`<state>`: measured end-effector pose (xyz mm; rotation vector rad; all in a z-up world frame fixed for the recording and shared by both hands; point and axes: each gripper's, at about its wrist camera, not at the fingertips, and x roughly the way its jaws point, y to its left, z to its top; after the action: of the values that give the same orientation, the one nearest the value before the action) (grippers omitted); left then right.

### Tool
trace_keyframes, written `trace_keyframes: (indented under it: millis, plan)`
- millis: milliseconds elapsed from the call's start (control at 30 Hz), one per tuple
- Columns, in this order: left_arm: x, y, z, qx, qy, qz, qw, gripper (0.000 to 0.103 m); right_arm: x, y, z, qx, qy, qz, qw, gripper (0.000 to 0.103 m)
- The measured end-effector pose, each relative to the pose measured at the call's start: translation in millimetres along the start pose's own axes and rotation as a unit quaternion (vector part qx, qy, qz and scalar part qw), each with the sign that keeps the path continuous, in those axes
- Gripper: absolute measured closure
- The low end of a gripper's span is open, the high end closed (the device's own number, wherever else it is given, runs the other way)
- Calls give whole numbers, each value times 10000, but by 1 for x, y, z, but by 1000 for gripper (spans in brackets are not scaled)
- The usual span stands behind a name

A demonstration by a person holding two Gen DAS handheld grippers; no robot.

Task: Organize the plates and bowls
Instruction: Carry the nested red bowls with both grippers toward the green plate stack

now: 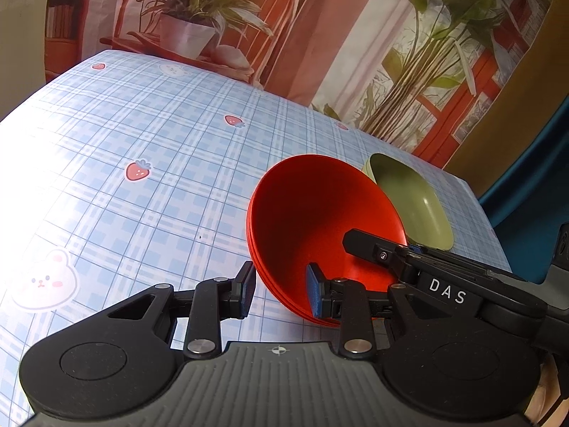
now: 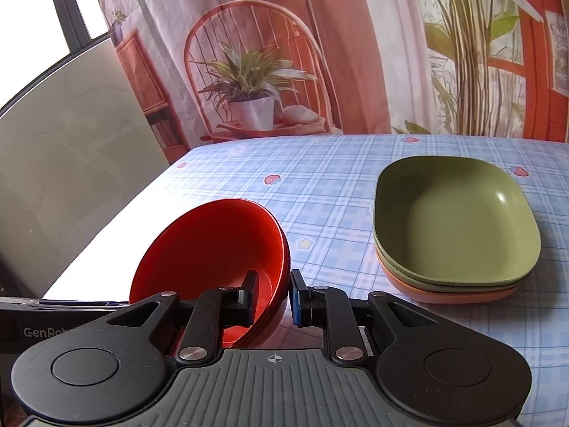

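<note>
A stack of red bowls [image 1: 320, 220] is tilted up on the blue checked table. My left gripper [image 1: 281, 290] straddles the stack's near wall, one finger inside and one outside, with gaps at the pads. My right gripper [image 2: 272, 299] straddles the stack's right wall [image 2: 213, 245] the same way, and its black finger [image 1: 377, 249] shows inside the bowl in the left wrist view. A stack of green plates on an orange one [image 2: 455, 227] rests to the right, and also shows behind the bowls [image 1: 412, 203].
The checked tablecloth [image 1: 142, 142] with strawberry and bear prints spreads to the left and far side. A printed backdrop [image 2: 284, 53] hangs behind the table's far edge. A grey panel [image 2: 64, 163] stands off the table's left edge.
</note>
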<state>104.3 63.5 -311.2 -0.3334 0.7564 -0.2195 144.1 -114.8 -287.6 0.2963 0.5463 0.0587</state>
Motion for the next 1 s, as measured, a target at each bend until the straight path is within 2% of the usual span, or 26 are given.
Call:
trace_keyframes:
  millis: [333,500,767,1000]
  plan:
    - [-9,-13,1,146,-25,-37,9999,70,-21,-9,3,145,-257,92,9995,85]
    - [-8,-30,11,444,-5,2,9990,70,-33,-18,7,244,-456,69,9986,85]
    - [5,-69,42,921,-109,-243,9954,70,-50,-59,29,661,-827,-138,9943,85]
    - [34,-105,62,1324,9,-459,9901,70,-57,-104,40,1155,-1102,-349,9866,84]
